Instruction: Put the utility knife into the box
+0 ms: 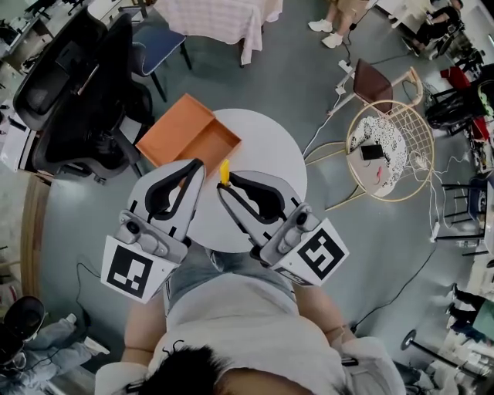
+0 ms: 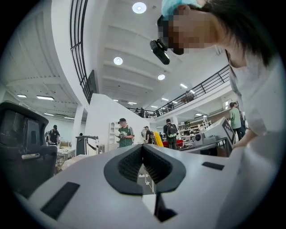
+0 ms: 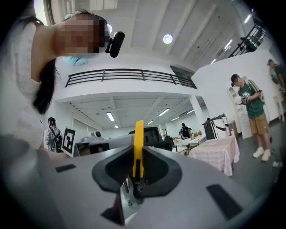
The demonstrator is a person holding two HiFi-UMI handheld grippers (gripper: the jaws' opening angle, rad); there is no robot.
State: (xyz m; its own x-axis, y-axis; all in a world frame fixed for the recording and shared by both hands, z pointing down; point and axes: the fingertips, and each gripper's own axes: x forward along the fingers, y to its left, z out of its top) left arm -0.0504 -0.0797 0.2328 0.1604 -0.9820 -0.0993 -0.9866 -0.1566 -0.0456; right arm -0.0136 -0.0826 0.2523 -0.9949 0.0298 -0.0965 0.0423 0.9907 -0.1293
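My right gripper (image 1: 224, 184) is shut on a yellow utility knife (image 1: 225, 171), whose tip sticks up past the jaws over the round white table (image 1: 266, 146). In the right gripper view the knife (image 3: 139, 147) stands upright, pinched between the black pads (image 3: 154, 172). The orange box (image 1: 187, 135) lies open on the table's far left edge, just beyond both grippers. My left gripper (image 1: 196, 167) is shut with nothing in it, its tips near the box's near corner. In the left gripper view its pads (image 2: 156, 166) meet with nothing between them.
A black office chair (image 1: 85, 85) stands left of the table. A wire chair (image 1: 386, 150) with a phone on it stands to the right. Cables run across the grey floor (image 1: 309, 69). A cloth-covered table (image 1: 220, 17) is at the back. People stand in the distance.
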